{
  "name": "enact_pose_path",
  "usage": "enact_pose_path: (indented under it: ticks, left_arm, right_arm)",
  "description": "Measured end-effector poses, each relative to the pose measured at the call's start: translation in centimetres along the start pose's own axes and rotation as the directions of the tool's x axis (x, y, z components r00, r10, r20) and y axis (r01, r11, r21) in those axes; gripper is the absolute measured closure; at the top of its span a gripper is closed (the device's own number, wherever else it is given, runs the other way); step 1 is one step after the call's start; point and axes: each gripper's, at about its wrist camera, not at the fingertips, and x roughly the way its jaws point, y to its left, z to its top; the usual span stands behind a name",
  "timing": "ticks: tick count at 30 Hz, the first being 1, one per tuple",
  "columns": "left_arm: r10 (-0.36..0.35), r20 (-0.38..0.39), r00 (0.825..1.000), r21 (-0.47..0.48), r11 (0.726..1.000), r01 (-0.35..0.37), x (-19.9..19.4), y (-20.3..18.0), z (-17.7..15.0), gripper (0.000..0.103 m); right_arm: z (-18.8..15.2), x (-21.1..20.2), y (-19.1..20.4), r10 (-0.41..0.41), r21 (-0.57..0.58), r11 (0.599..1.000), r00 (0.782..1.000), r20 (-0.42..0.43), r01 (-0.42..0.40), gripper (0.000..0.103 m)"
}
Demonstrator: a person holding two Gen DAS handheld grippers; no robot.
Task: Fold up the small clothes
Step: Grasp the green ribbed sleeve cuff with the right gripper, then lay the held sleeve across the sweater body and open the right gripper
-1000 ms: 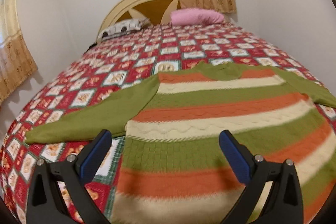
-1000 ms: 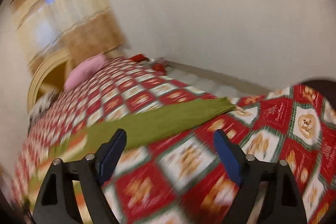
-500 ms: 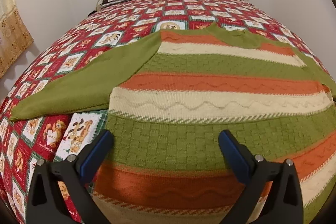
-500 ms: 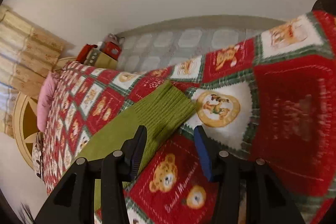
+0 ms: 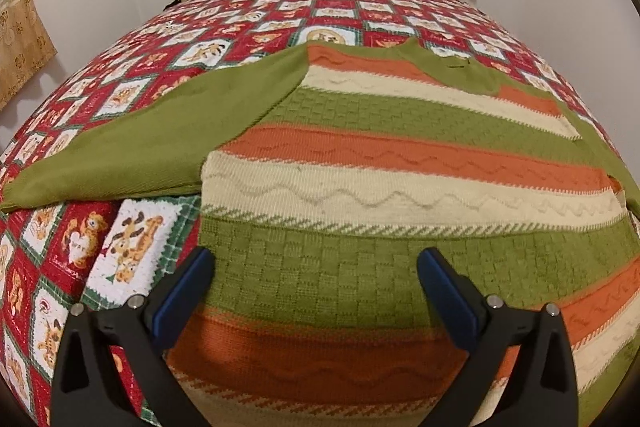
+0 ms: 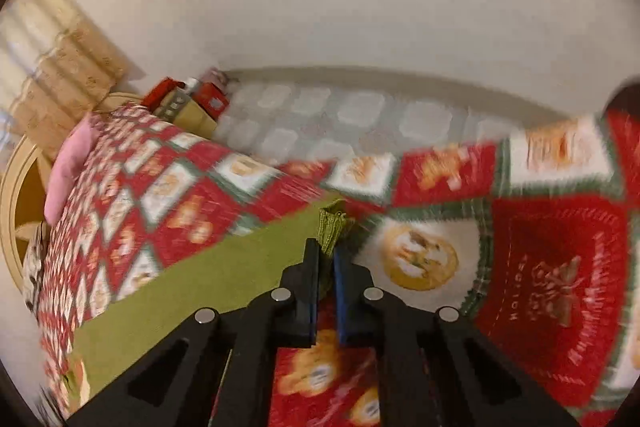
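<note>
While your right tool (image 6: 326, 263) pinches the sweater (image 5: 400, 187) cuff (image 6: 332, 227), carry it across low. Left tool (image 5: 316, 283): wide open, empty.

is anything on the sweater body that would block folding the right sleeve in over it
Nothing visible does. The right gripper is already shut on the sleeve cuff, and the sweater lies flat on the quilt with nothing on its striped body. The left gripper hangs open over the lower body and could cross the sleeve's path.
</note>
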Motion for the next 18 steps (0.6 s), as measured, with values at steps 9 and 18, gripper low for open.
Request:
enact_pose_path:
  ticks: [9,18]
  left_arm:
    - [-0.006,0.018,1.000,-0.041,0.999,0.006,-0.4,0.9,-0.1,0.000]
    - [-0.036,0.063,0.997,-0.087,0.995,0.041,-2.6,3.8,-0.5,0.000]
  right_arm:
    - [-3.6,-10.1,16.0,0.237,-0.320,0.924,0.971,0.044,-0.211,0.098]
    - [-18.9,-13.5,33.9,0.432,-0.559,0.708,0.891,-0.142,-0.432,0.098]
